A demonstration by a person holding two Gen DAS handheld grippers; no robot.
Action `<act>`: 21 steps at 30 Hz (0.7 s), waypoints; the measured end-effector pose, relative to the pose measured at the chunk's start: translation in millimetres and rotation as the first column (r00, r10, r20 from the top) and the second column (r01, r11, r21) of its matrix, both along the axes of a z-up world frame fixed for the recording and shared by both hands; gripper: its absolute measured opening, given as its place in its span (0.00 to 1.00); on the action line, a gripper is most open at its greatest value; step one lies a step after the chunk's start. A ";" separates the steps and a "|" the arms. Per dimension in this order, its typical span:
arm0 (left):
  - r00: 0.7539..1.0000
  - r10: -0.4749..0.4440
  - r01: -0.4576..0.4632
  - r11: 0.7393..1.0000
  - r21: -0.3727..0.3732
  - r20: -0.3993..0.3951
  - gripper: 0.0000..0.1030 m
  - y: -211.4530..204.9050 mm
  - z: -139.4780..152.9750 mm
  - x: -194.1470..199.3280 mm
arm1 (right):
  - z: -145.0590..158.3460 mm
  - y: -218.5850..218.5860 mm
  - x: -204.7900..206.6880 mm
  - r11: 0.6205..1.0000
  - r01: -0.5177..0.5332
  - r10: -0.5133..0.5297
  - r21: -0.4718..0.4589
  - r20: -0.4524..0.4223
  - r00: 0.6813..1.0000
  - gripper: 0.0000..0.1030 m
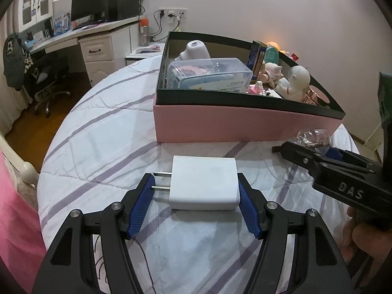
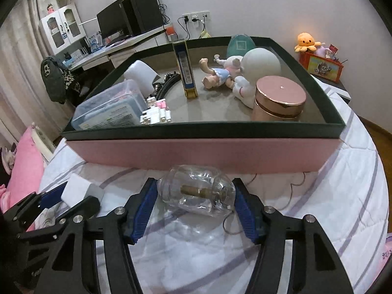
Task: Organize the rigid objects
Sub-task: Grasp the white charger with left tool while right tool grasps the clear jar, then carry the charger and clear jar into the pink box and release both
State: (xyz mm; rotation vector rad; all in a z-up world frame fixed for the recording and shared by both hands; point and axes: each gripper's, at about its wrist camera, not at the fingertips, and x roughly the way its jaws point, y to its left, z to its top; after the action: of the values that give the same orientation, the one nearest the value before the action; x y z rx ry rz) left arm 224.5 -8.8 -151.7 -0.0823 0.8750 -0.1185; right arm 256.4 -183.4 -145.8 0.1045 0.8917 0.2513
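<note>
On my left wrist view, the left gripper [image 1: 196, 191] straddles a white square plastic wall charger [image 1: 204, 182] lying flat on the white quilt with lilac stripes [image 1: 98, 134]. Its 2 metal prongs point toward the left blue pad [image 1: 140, 210], and the right pad sits against the charger's opposite edge. The left pad looks to touch only the prong tips, so I cannot tell whether this grip is clenched.

On my right wrist view, the right gripper [image 2: 196, 201] brackets a clear rounded glass bottle with a brass fitting inside [image 2: 196, 192], lying on its side on the quilt just in front of the box. Both blue pads look close against the glass, but I cannot confirm contact.

The pink cardboard box with a dark green rim [image 2: 196, 154] stands beyond both grippers. Inside it I see a clear lidded plastic container [image 2: 110, 110], a white astronaut figure [image 2: 259, 66], a rose-gold round tin [image 2: 279, 100], a small doll [image 2: 218, 74] and an upright blue carton [image 2: 185, 71].
</note>
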 end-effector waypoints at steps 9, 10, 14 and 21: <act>1.000 -0.010 0.011 1.000 -0.014 0.029 0.65 2.1 13.1 -11.5 | 22.5 -7.6 -24.1 1.000 -0.003 0.002 0.013 0.039 0.999 0.61; 0.999 -0.012 0.013 1.000 -0.015 0.035 0.65 1.9 16.2 -12.7 | 25.3 -8.4 -25.7 1.000 -0.002 0.001 0.012 0.044 0.999 0.61; 0.998 -0.022 0.023 1.000 -0.017 0.058 0.65 0.7 29.6 -15.4 | 38.4 -11.3 -31.6 1.000 -0.003 0.002 0.021 0.070 0.998 0.61; 0.987 -0.039 0.043 0.999 -0.023 0.157 0.65 0.9 77.5 -3.1 | 76.0 -18.0 -25.7 1.000 -0.004 0.000 0.025 0.156 0.988 0.61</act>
State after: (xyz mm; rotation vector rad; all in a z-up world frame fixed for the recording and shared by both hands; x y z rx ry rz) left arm 221.4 -8.0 -74.1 -0.0781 0.7188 -0.1723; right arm 230.7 -201.4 -69.8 0.1062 0.7327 0.2693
